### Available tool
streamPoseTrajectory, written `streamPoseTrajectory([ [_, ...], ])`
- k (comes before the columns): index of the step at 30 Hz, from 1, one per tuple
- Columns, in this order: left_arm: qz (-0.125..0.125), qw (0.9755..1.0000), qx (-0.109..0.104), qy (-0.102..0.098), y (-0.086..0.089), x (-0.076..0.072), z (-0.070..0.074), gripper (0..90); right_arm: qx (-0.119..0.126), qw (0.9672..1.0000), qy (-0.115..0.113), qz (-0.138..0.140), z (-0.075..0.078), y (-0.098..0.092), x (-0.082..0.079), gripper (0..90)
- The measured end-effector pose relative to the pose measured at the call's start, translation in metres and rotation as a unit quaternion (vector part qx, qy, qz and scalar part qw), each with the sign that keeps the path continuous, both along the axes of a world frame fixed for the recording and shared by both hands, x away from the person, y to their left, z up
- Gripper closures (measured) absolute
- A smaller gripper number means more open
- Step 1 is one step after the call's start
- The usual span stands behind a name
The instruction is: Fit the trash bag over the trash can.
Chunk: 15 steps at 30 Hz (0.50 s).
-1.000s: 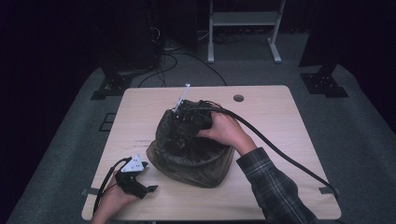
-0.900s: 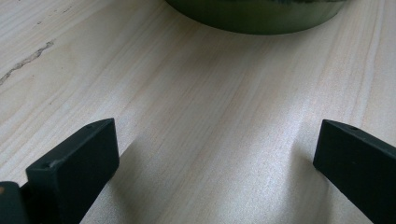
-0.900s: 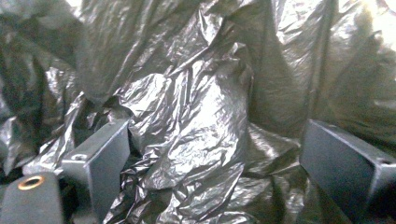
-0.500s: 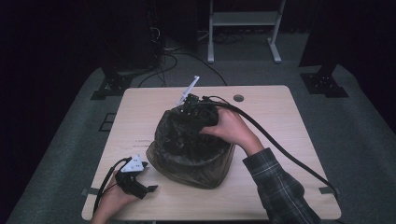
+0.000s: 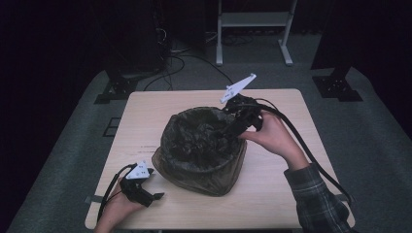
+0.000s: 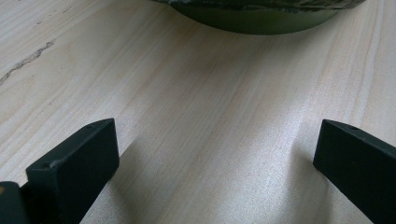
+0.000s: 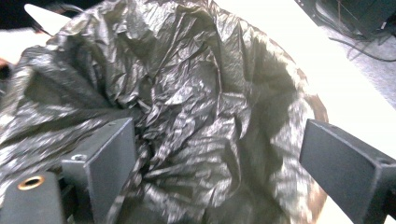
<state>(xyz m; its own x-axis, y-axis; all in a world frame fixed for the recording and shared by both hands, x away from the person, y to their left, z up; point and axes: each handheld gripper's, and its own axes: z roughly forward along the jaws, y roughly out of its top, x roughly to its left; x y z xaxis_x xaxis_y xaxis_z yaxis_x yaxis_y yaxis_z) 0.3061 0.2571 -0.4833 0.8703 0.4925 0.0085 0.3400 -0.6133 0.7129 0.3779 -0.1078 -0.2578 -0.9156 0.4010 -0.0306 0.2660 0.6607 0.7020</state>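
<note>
Two black jaws of the right gripper (image 7: 219, 163) are seen rising from the bottom edge, set wide apart; between and beyond them a crumpled, glossy black bin bag (image 7: 187, 107) is spread; a brownish bin rim (image 7: 314, 140) is glimpsed at its right edge; pale table (image 7: 355, 88) is shown beyond.

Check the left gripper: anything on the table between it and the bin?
Nothing visible. The left gripper rests on the table near its front left corner, jaws open and aimed at the bin. In the left gripper view, bare wood runs from the jaws to the bin's base. The right gripper is at the bag on the far rim.
</note>
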Motion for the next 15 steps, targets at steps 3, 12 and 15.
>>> streamPoseTrajectory([
  [3, 0.000, 1.0000, 0.000, 0.000, 0.000, 0.000, 0.000, 0.0, 0.005, 0.9999, -0.007, -0.006, -0.002, -0.015, -0.004, 9.2],
  [12, 0.003, 1.0000, 0.000, 0.000, 0.000, -0.001, 0.000, 0.0, 0.039, 0.9986, -0.009, -0.035, -0.018, -0.062, -0.019, 9.2],
  [15, 0.003, 1.0000, 0.000, 0.000, 0.000, -0.001, 0.000, 0.0, 0.046, 0.9978, -0.013, -0.046, -0.027, -0.075, -0.025, 9.2],
])
